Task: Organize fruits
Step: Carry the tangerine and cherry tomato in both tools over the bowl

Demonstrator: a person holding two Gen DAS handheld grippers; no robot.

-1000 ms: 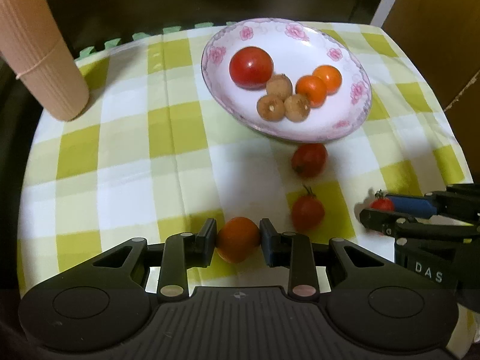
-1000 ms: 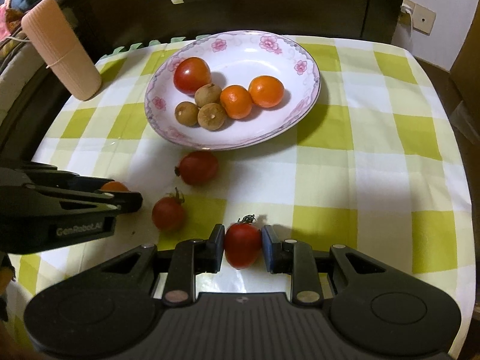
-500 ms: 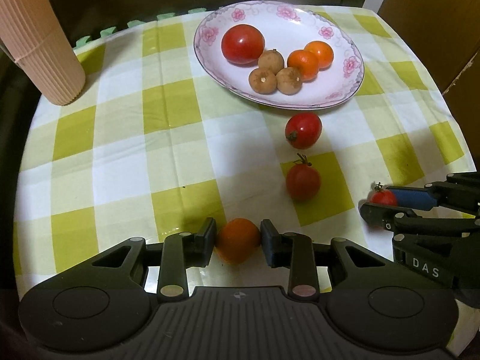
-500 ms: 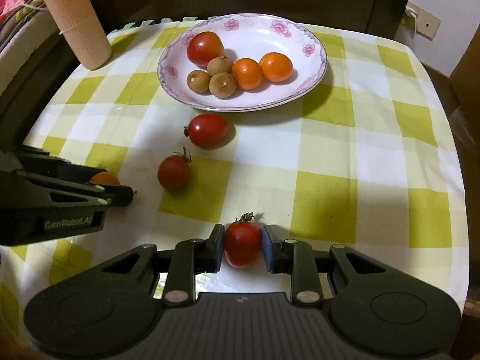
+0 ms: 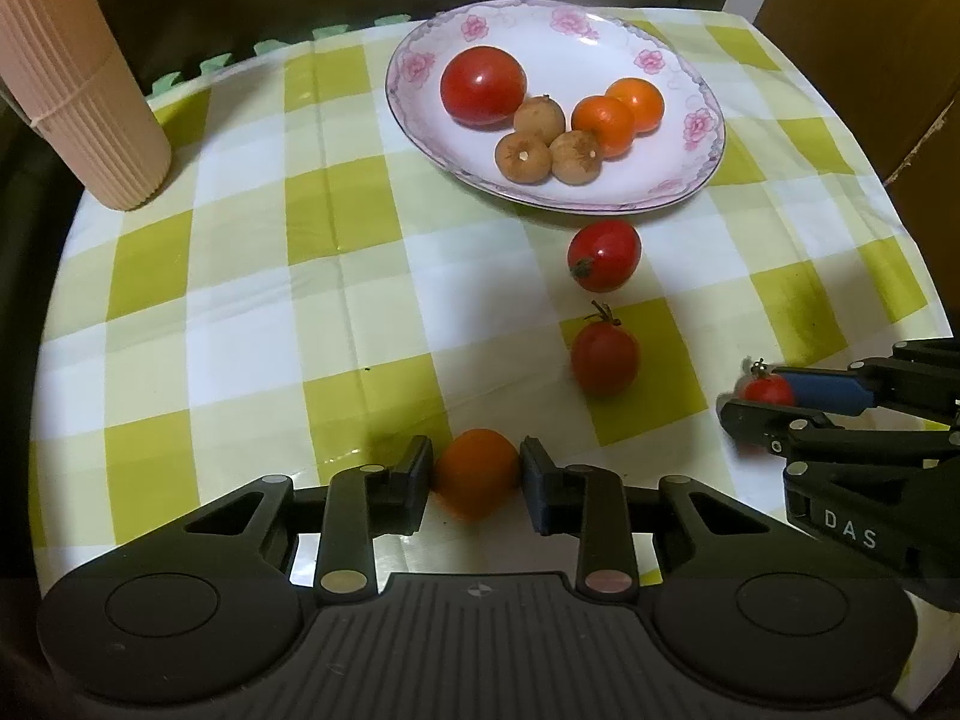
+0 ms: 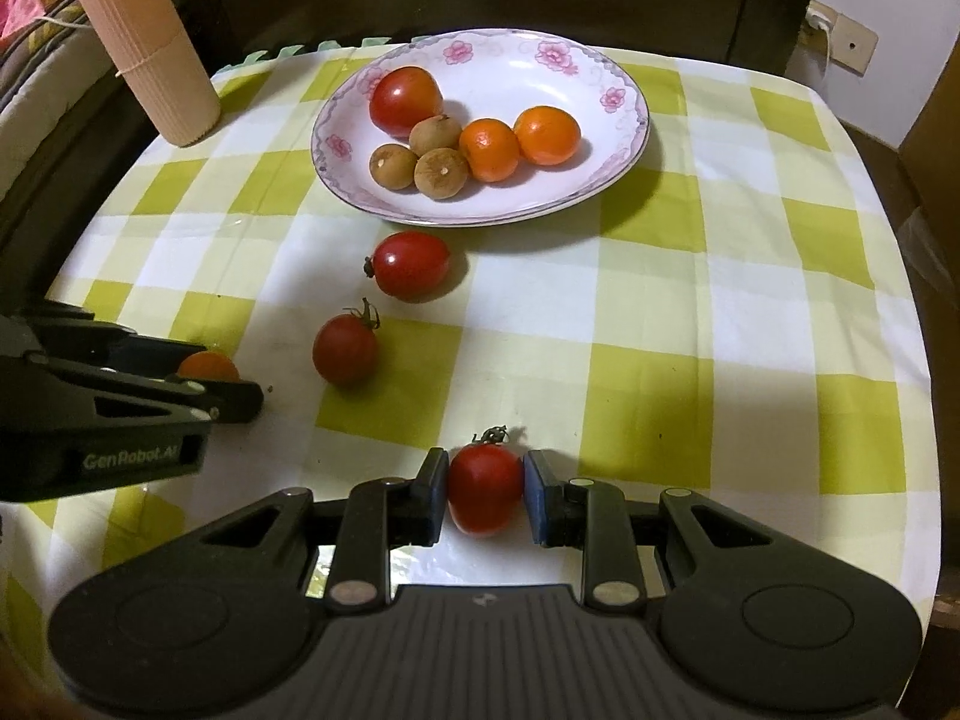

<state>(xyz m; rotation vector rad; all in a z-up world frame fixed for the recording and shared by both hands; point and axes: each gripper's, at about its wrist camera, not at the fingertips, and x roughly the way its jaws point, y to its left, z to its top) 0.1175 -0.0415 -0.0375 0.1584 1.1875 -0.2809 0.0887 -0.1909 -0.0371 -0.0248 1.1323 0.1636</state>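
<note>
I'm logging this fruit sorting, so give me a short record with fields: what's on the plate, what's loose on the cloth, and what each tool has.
plate: one tomato, three brown fruits, two oranges
loose on cloth: two tomatoes
left tool: jaws closing, pads on an orange fruit
right tool: shut on a stemmed tomato

table (image 6: 750, 276) – green-white check cloth | on it: flowered plate (image 6: 624, 138), ribbed cylinder (image 6: 150, 48), two loose tomatoes (image 6: 411, 264)

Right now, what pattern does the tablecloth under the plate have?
Yellow-green and white checks on the tablecloth, clearest in the right wrist view.
</note>
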